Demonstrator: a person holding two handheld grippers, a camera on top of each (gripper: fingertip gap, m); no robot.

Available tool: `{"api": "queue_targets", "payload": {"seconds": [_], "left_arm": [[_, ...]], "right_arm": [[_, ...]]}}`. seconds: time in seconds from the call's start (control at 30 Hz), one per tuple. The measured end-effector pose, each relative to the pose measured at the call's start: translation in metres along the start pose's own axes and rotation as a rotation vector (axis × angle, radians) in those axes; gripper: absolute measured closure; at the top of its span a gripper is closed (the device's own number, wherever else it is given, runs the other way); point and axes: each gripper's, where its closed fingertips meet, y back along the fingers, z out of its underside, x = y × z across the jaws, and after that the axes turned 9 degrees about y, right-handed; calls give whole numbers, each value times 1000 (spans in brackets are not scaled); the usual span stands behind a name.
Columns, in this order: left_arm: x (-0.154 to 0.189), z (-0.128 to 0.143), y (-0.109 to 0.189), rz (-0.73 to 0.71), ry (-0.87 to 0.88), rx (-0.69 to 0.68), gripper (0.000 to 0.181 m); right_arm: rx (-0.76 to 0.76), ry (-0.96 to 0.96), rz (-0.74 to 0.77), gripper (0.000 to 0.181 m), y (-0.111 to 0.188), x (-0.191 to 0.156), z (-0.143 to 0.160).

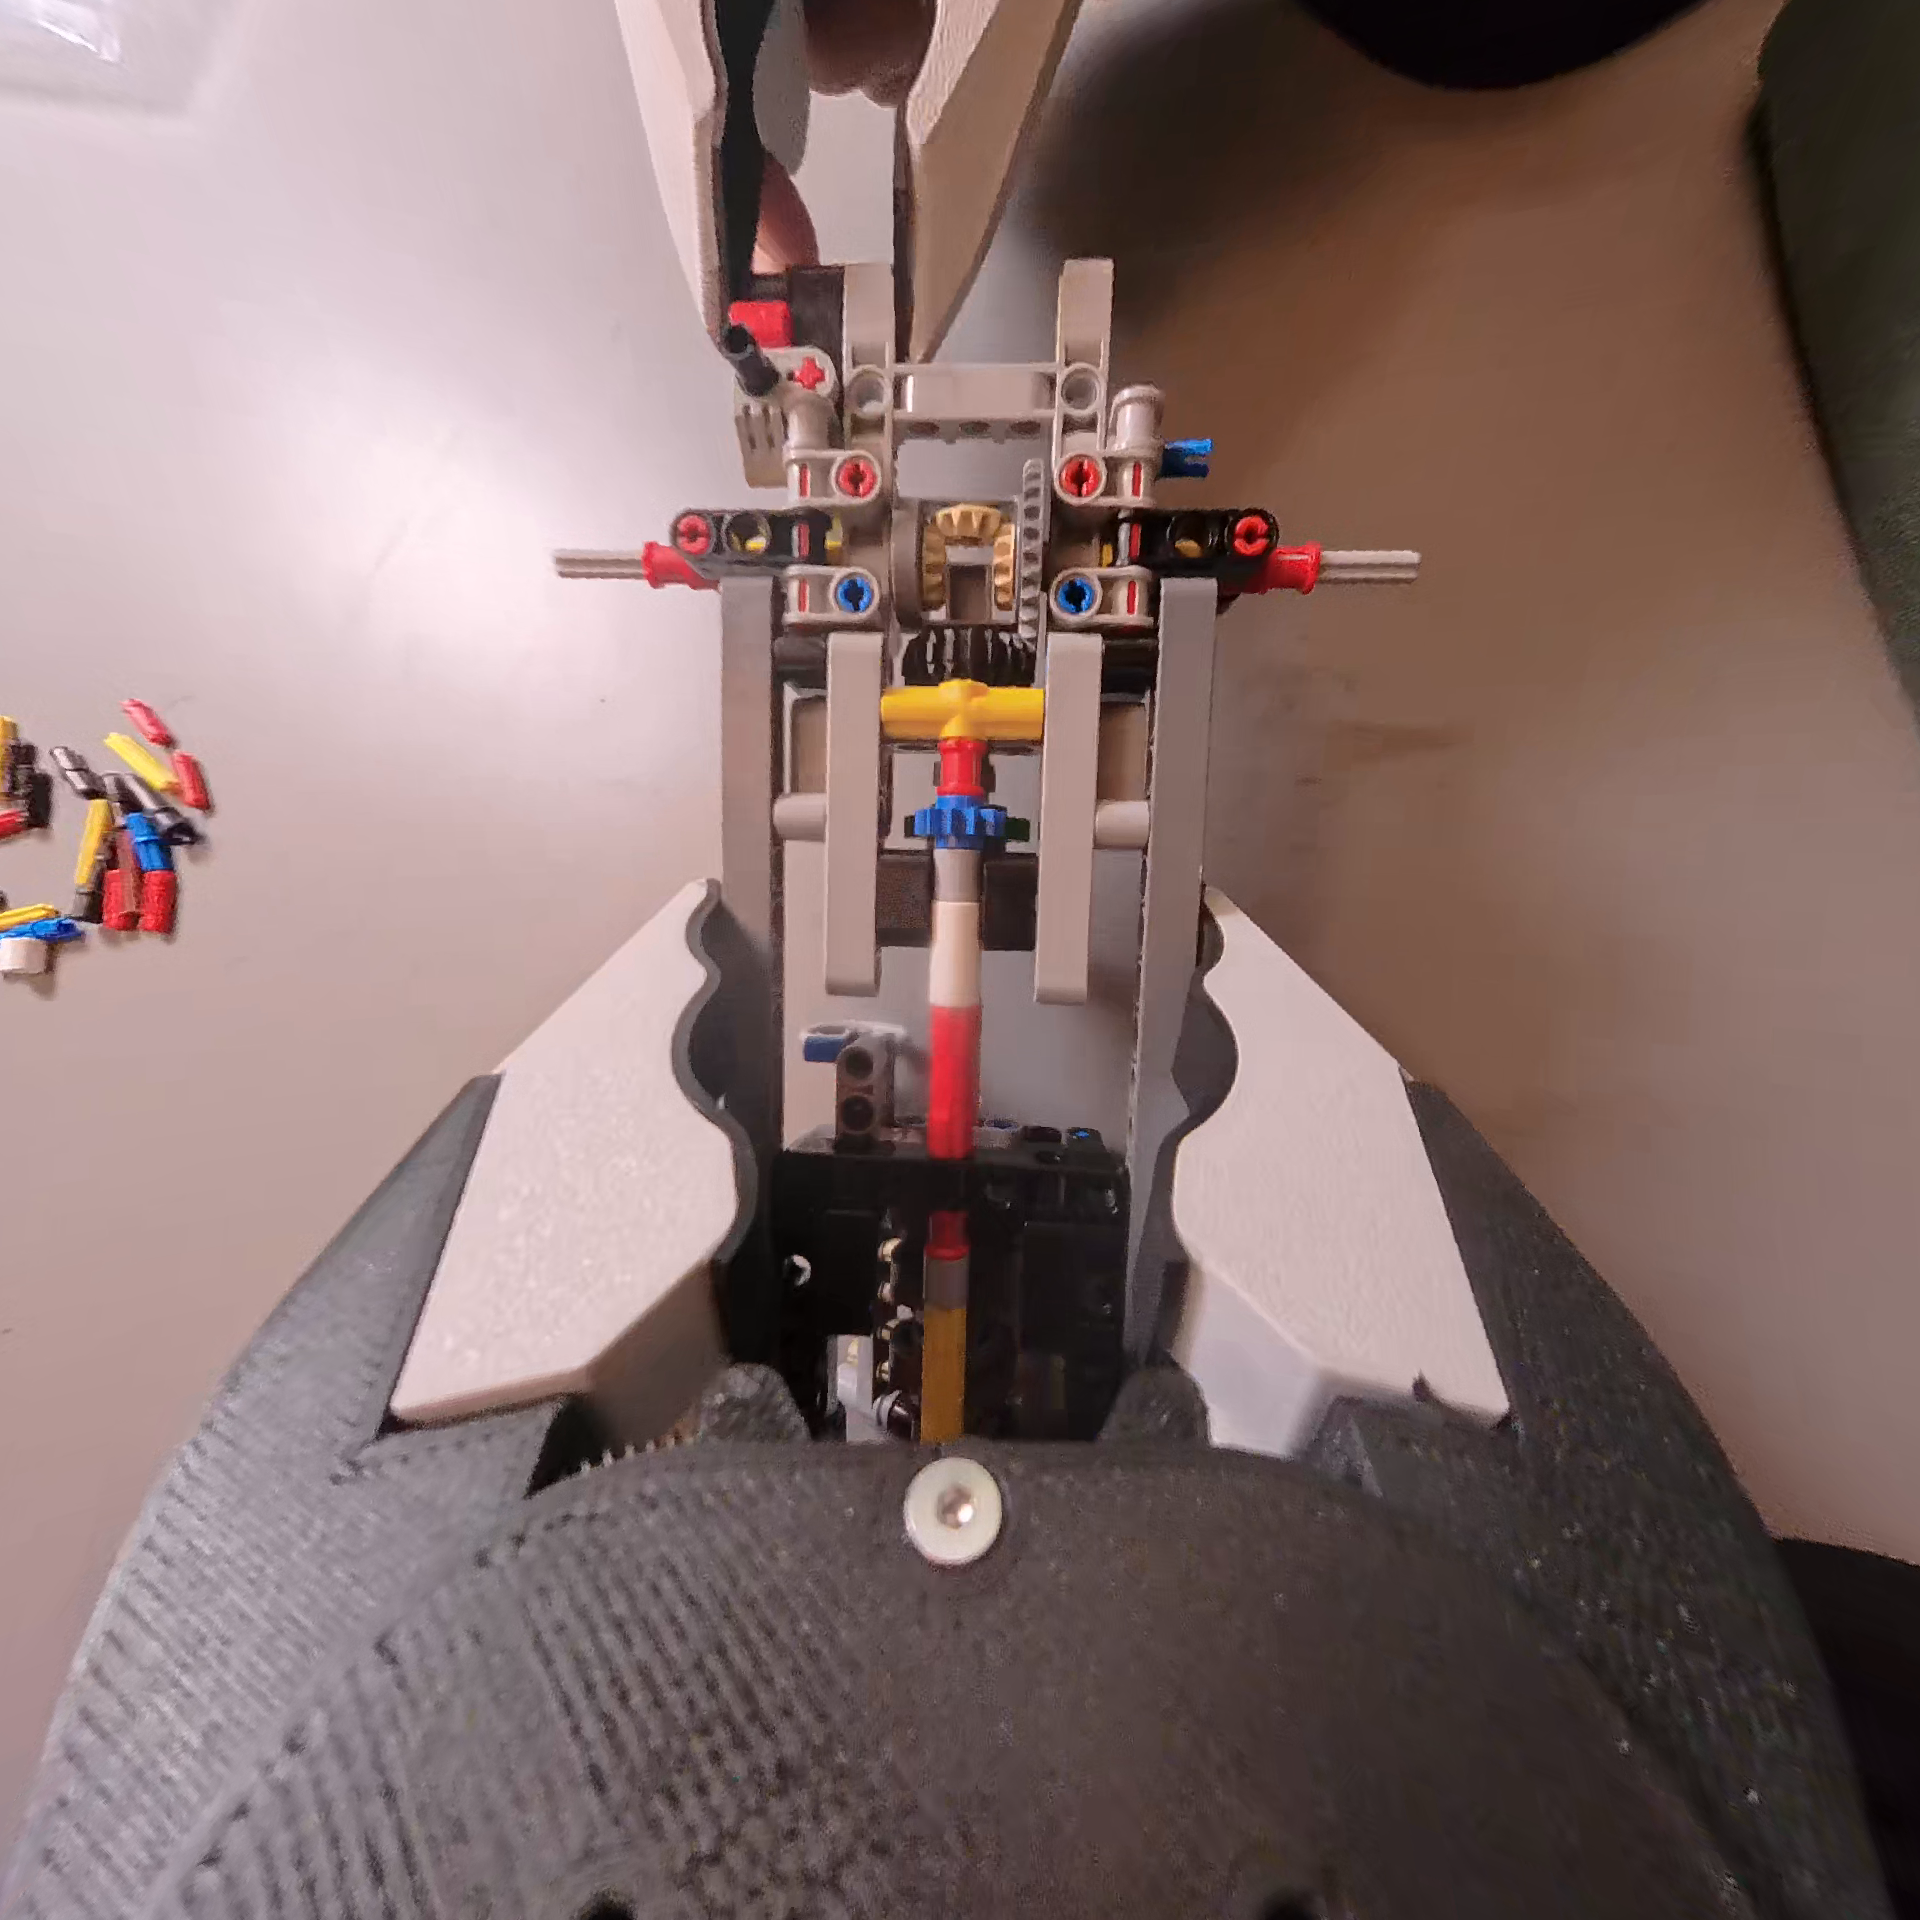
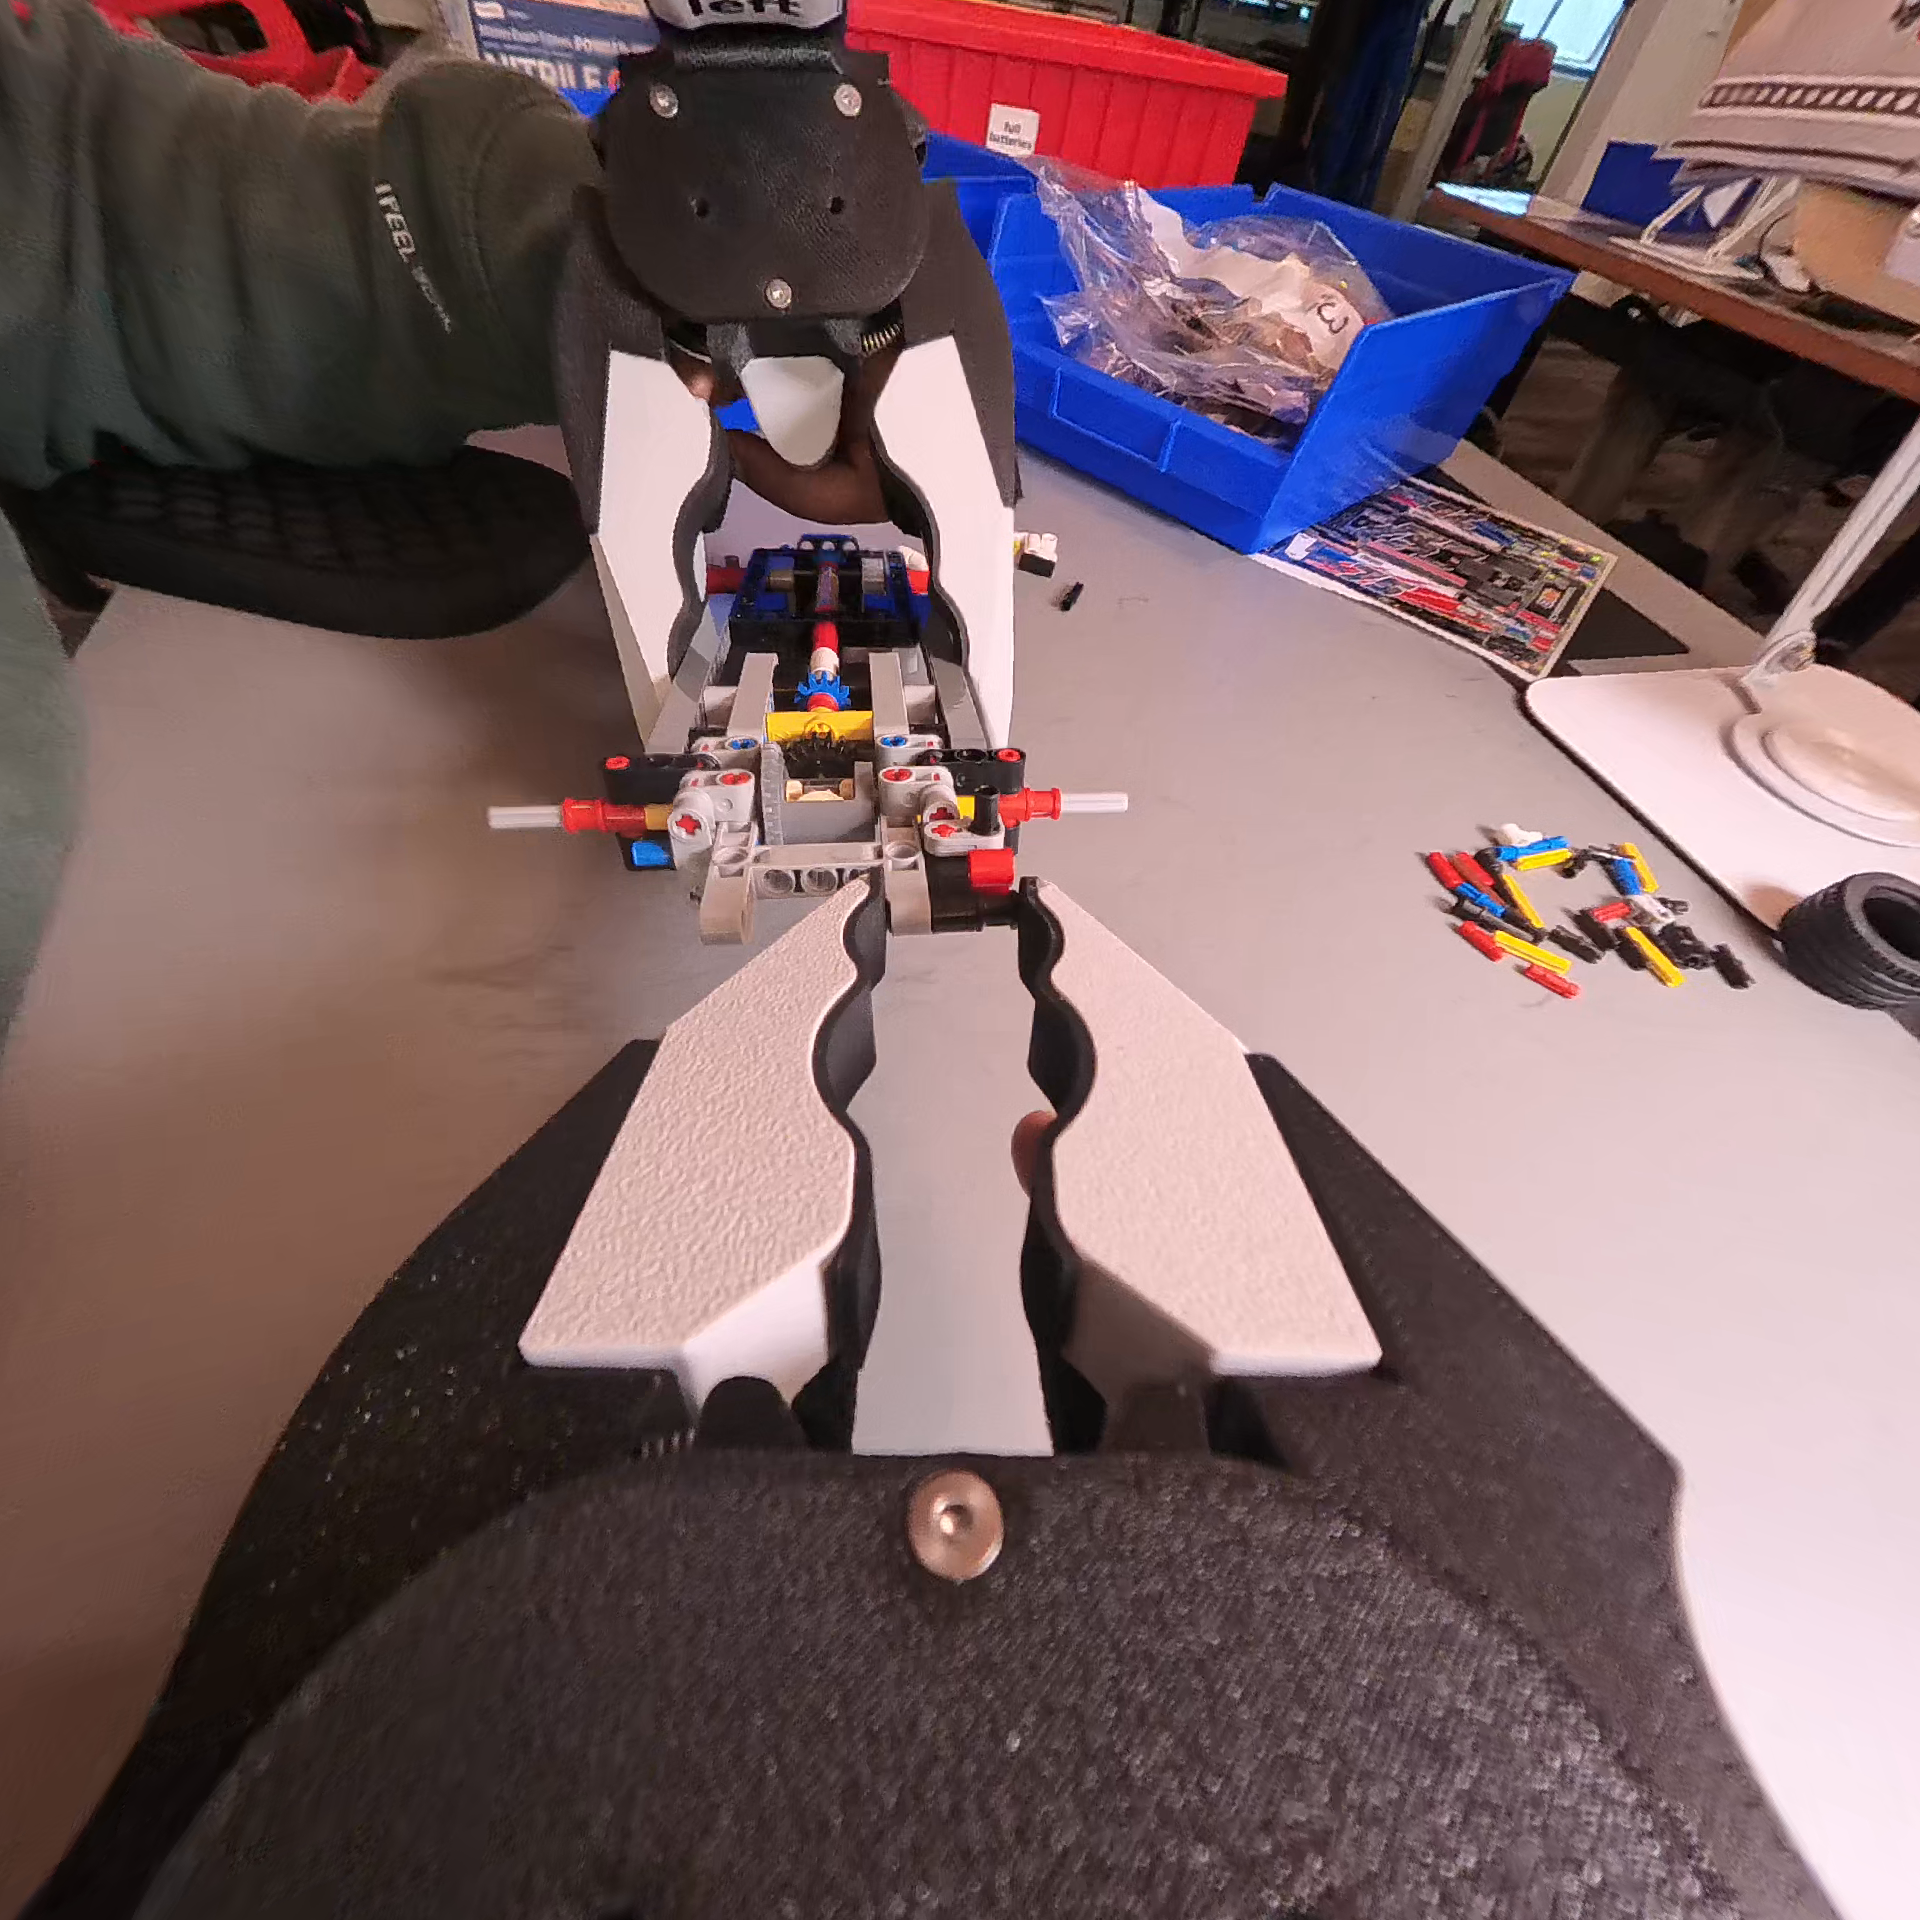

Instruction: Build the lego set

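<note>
A partly built lego chassis [image 1: 961, 644] of grey beams, gears, red and blue pins and a long red, white and yellow axle lies lengthwise between my left gripper's fingers. My left gripper [image 1: 961, 899] is shut on its grey side beams. In the right wrist view the chassis [image 2: 821, 810] is held just above the table, with the left gripper [image 2: 826, 717] behind it. My right gripper [image 2: 948, 899] is closed on the chassis's near end, around a grey beam end and a black piece with a red pin [image 2: 982, 878]. It also shows at the top of the left wrist view [image 1: 831, 312].
A pile of loose coloured pins [image 2: 1558, 914] lies on the grey table [image 2: 1299, 1039] to the right, also in the left wrist view [image 1: 104, 831]. A black tyre [image 2: 1860, 935], a white lamp base [image 2: 1766, 748], a printed sheet [image 2: 1455, 571] and a blue bin [image 2: 1247, 436] of bags stand beyond. Some 9 centimeters of space lies between my two pairs of fingers.
</note>
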Motion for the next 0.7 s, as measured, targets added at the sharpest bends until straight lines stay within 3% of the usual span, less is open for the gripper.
{"api": "queue_targets", "payload": {"seconds": [0.13, 0.23, 0.33, 0.5, 0.7], "left_arm": [[-12, -20, 17, -80, 15, 146, 85], [-28, -44, 49, -152, 83, 366, 81], [-43, -51, 78, -230, 146, 509, 84], [-26, -23, 69, -182, 180, 355, 87], [-16, 6, 63, -229, 162, 217, 98]], "right_arm": [[-6, -62, -18, 159, 2, 5, 10], [-18, -79, -30, 159, 3, 6, 17], [-40, -64, -34, 159, 4, 6, 23], [-63, -33, -59, 159, 4, 7, 29], [-87, -17, -124, 158, -2, 11, 35]]}}
